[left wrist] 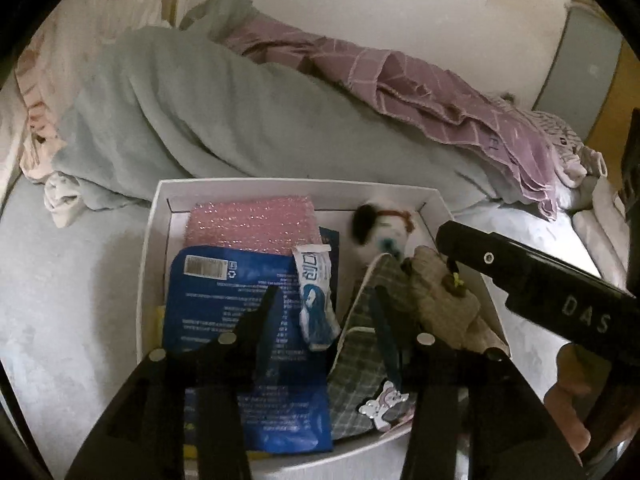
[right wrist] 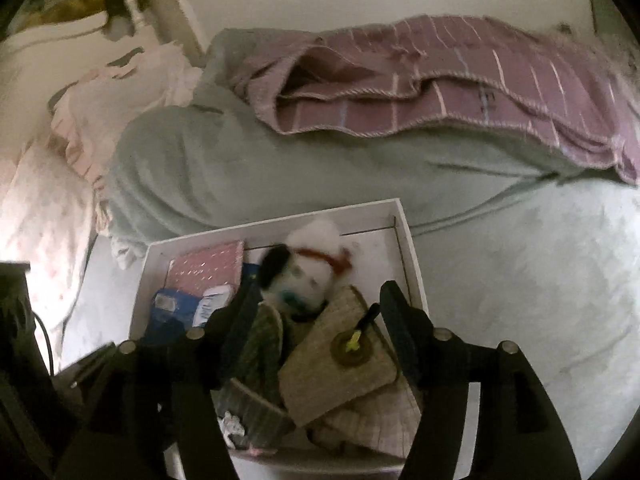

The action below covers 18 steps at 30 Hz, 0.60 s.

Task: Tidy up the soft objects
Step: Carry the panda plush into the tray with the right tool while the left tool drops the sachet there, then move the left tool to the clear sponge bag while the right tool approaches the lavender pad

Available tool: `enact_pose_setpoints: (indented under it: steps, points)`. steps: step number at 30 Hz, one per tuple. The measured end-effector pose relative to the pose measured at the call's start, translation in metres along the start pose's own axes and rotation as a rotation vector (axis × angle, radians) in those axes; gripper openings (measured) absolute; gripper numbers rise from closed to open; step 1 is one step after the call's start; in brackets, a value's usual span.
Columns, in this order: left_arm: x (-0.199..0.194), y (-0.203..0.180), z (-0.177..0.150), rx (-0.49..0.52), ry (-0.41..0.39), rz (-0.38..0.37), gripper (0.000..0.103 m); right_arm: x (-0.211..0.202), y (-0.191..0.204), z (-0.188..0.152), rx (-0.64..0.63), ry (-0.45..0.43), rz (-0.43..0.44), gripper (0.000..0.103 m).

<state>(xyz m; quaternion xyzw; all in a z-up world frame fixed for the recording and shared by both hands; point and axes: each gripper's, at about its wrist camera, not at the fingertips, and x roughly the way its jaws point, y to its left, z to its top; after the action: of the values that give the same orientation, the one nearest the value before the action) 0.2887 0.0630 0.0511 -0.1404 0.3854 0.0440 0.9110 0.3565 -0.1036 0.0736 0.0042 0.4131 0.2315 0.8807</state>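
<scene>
While both grippers are being held over a white cardboard box lying on a bed, nothing is being gripped by either one. The left gripper is being kept with its fingers parted above a blue printed pouch and a green checked slipper, and no object is being pressed between them. The right gripper is likewise being held with its fingers spread apart, with a beige woven slipper bearing a small round ornament lying below the gap, untouched. A white plush toy with a black ear and a red band is lying inside the box, toward its far end, blurred in both views; it is resting just beyond the slippers. A pink bubble-wrap pouch is lying in the far left corner of the box, and a small white and blue sachet is resting beside the blue pouch. In the left wrist view, the body of the right gripper is being seen at the right edge, with a hand below it. Behind the box, a pale green blanket is lying bunched along the bed, with a mauve checked blanket draped over it and a pink frilled pillow resting at its left end.
</scene>
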Motion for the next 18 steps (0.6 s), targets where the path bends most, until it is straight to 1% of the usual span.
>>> enact_pose_setpoints:
  steps: [3, 5, 7, 9, 11, 13, 18]
  points:
    - [-0.012, 0.001, -0.004, 0.009, -0.019, 0.018, 0.045, -0.014, 0.006, -0.008, -0.054, -0.021, -0.025, 0.066]
    - [-0.028, 0.003, -0.014, 0.025, -0.04, 0.034, 0.045, -0.023, 0.012, -0.015, -0.096, -0.031, -0.05, 0.067]
    - [-0.039, 0.003, -0.02, 0.03, -0.057, 0.026, 0.045, -0.032, 0.016, -0.024, -0.129, -0.035, -0.066, 0.067]
    - [-0.053, 0.006, -0.027, 0.017, -0.069, 0.017, 0.045, -0.043, 0.017, -0.033, -0.155, -0.042, -0.073, 0.069]
    - [-0.066, 0.007, -0.033, -0.001, -0.08, 0.032, 0.045, -0.051, 0.021, -0.039, -0.17, -0.044, -0.072, 0.071]
    - [-0.073, 0.004, -0.037, 0.006, -0.082, 0.043, 0.045, -0.06, 0.024, -0.047, -0.184, -0.041, -0.066, 0.071]
    - [-0.091, -0.003, -0.05, 0.054, -0.077, 0.023, 0.045, -0.075, 0.031, -0.065, -0.237, -0.049, -0.078, 0.071]
